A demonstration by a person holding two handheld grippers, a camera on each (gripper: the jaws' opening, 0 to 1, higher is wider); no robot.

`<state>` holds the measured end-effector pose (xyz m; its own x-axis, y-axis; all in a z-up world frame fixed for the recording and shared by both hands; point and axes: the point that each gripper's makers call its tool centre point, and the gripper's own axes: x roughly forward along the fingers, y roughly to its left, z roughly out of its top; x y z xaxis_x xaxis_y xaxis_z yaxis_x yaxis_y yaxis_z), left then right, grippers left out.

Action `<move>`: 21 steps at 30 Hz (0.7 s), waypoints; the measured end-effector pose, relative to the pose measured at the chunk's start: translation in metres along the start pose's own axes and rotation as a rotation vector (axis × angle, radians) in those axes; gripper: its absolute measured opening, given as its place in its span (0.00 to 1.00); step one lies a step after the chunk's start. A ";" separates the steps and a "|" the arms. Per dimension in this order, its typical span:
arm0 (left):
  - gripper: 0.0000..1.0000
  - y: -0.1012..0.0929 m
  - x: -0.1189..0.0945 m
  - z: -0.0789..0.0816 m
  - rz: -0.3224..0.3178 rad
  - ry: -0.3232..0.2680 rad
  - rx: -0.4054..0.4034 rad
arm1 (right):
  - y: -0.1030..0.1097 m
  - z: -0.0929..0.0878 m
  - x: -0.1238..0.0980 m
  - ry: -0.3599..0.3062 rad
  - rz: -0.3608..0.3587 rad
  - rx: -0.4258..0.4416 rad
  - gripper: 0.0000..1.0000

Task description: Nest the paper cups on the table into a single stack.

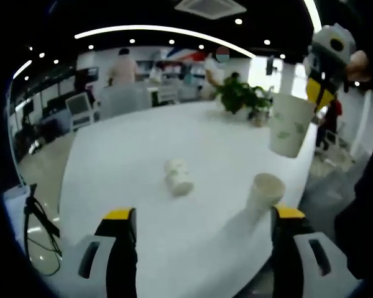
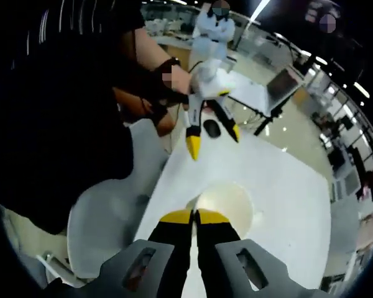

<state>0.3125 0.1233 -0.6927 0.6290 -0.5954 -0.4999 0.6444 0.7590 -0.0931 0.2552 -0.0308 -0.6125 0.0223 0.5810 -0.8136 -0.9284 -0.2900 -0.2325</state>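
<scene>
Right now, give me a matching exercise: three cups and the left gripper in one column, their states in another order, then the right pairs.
Things:
1. Paper cup with leaf print
2. Plain paper cup
3. Paper cup in mid-table
4. Left gripper

States:
A. lying on its side
B. open, holding nothing
C. lifted off the table, pinched at its rim by the right gripper
D. standing upright near the table's edge

Pairs: 1-C, 2-D, 3-A, 4-B
</scene>
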 end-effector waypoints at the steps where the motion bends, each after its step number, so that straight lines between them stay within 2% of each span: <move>1: 0.88 0.000 0.000 0.000 0.001 0.000 0.000 | 0.002 -0.003 0.006 0.007 0.005 -0.012 0.00; 2: 0.88 0.000 -0.001 -0.001 0.001 0.003 0.001 | 0.004 -0.007 0.010 0.027 0.012 -0.024 0.00; 15: 0.88 0.002 -0.003 -0.012 0.010 0.020 -0.015 | 0.016 -0.032 0.051 0.076 0.051 -0.038 0.00; 21: 0.88 0.002 -0.002 -0.015 0.014 0.022 -0.027 | 0.024 -0.049 0.069 0.097 0.080 -0.033 0.00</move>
<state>0.3056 0.1301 -0.7046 0.6282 -0.5789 -0.5198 0.6236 0.7742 -0.1086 0.2530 -0.0350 -0.7005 -0.0135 0.4789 -0.8778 -0.9159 -0.3581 -0.1813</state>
